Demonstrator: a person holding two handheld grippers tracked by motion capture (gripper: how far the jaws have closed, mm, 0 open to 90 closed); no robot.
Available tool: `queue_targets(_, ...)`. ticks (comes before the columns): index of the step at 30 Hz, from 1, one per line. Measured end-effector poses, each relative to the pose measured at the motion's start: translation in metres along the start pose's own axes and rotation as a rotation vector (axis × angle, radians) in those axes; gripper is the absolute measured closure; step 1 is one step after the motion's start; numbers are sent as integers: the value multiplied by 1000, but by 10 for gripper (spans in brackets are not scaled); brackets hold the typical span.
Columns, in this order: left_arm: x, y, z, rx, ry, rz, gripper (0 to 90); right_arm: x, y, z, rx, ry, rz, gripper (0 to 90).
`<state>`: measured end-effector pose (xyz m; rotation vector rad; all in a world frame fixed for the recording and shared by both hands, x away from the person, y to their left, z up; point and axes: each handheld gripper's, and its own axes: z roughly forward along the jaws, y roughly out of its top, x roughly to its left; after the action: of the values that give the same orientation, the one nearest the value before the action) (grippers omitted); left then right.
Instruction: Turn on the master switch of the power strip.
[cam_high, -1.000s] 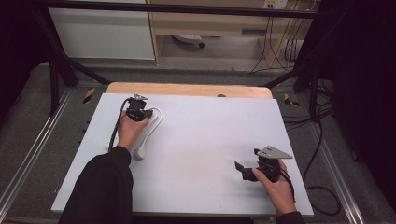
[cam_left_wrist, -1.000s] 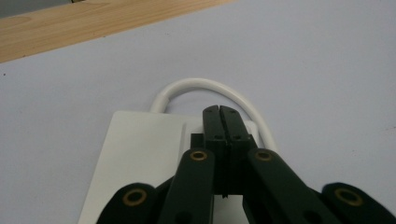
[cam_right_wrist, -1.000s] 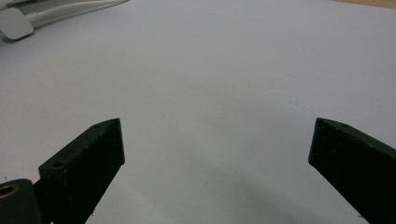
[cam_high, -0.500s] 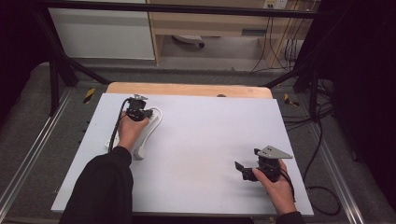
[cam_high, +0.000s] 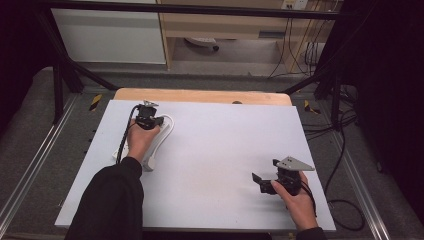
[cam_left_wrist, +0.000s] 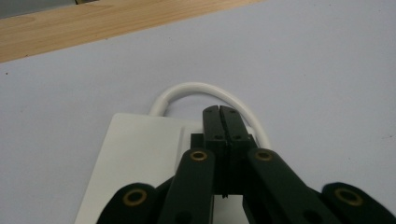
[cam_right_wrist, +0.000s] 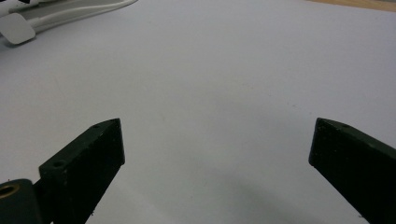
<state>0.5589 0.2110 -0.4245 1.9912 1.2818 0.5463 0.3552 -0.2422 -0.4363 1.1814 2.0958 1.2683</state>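
Observation:
A white power strip (cam_high: 149, 161) lies at the table's left, and its white cord (cam_high: 169, 128) loops back past its far end. My left gripper (cam_high: 148, 116) is over that far end, jaws pressed together with nothing visible between them. In the left gripper view the shut gripper (cam_left_wrist: 219, 122) sits above the flat white strip (cam_left_wrist: 140, 154), with the cord loop (cam_left_wrist: 201, 87) just beyond the tips. My right gripper (cam_high: 261, 183) rests near the front right of the table, open and pointing left. In the right gripper view the gripper (cam_right_wrist: 217, 154) spans bare white table, with the strip (cam_right_wrist: 16, 28) far off at the top left.
The white table top (cam_high: 225, 140) ends at a wooden strip (cam_high: 200, 95) along the back. Black frame bars (cam_high: 65, 75) stand at the left and right. Cables (cam_high: 345, 150) trail on the floor at the right. A pale cabinet (cam_high: 110, 35) stands behind.

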Motion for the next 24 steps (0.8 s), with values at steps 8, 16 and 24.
queue_targets(8, -1, 0, 0, -7, 5, 14, 900, 0, 0, 0, -3, -1, 0, 36)
queue_targets(16, -2, -1, -3, -40, 1, 3, 900, -1, 0, 0, -4, -2, -1, 36)
queue_targets(24, -6, 0, -10, -71, -24, -4, 858, 0, 0, 0, -4, -3, 0, 36)
